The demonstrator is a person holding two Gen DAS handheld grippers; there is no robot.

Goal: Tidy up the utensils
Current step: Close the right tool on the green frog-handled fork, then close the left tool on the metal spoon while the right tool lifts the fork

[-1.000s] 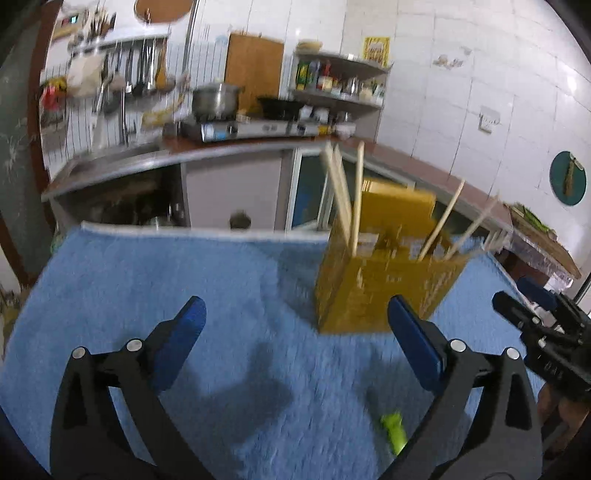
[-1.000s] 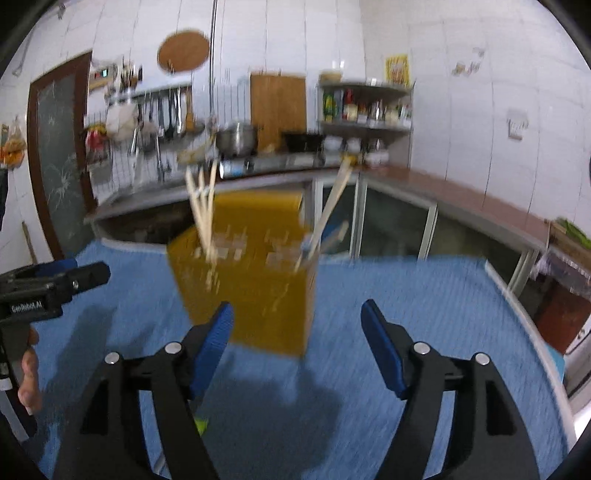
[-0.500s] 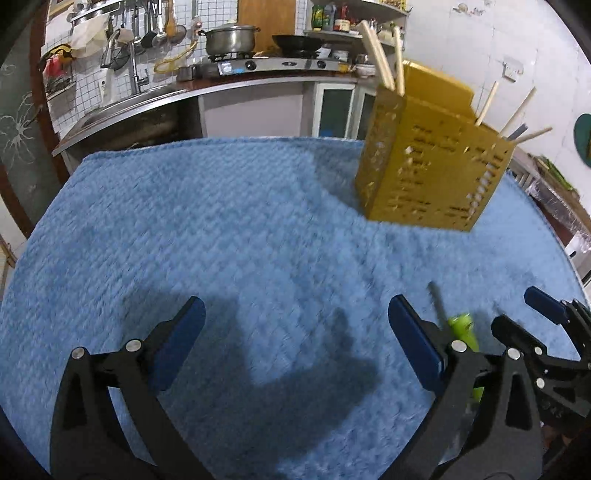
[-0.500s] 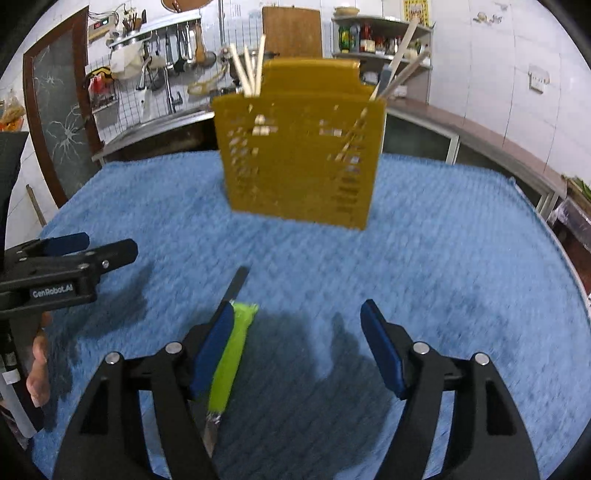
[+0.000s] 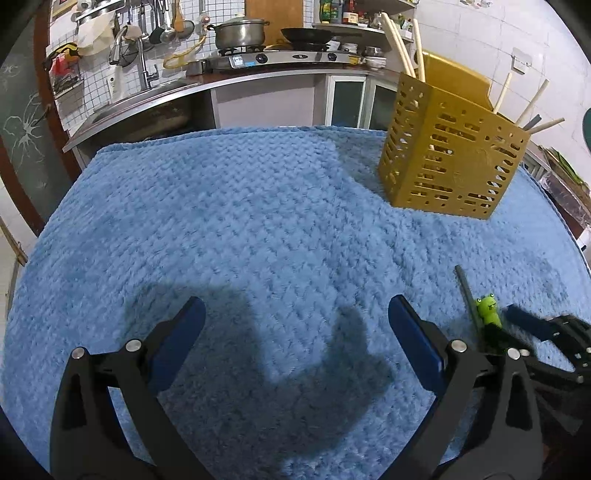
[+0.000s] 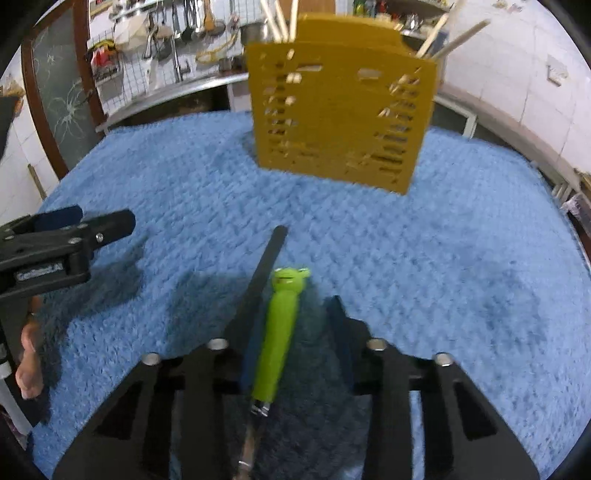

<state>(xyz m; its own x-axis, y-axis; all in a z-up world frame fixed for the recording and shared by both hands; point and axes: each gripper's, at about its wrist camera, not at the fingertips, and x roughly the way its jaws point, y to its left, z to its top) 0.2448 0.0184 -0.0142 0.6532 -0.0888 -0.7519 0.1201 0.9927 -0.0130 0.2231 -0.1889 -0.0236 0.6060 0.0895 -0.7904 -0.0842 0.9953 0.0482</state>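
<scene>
A green frog-headed utensil [image 6: 279, 332] lies on the blue towel [image 6: 443, 277] beside a flat black strip [image 6: 263, 266]. My right gripper [image 6: 291, 317] straddles both and its jaws are closing. The left pad is against the strip, and a gap still shows between the green handle and the right pad. A yellow slotted utensil holder [image 6: 340, 110] with wooden chopsticks stands upright beyond them. In the left wrist view my left gripper [image 5: 295, 310] hangs open over bare towel, with the frog utensil [image 5: 487, 312] and the right gripper [image 5: 524, 325] at its lower right and the holder [image 5: 450, 162] far right.
The towel [image 5: 221, 221] covers the whole table. Behind it run a kitchen counter with a sink [image 5: 147, 107], a gas stove with a pot [image 5: 240, 33] and a pan. A hand [image 6: 29, 354] holds the left gripper [image 6: 85, 225] at the left edge.
Both grippers dropped toward the towel and tilted downward. The right gripper came down over the green utensil and its jaws narrowed around it. The left gripper stayed open.
</scene>
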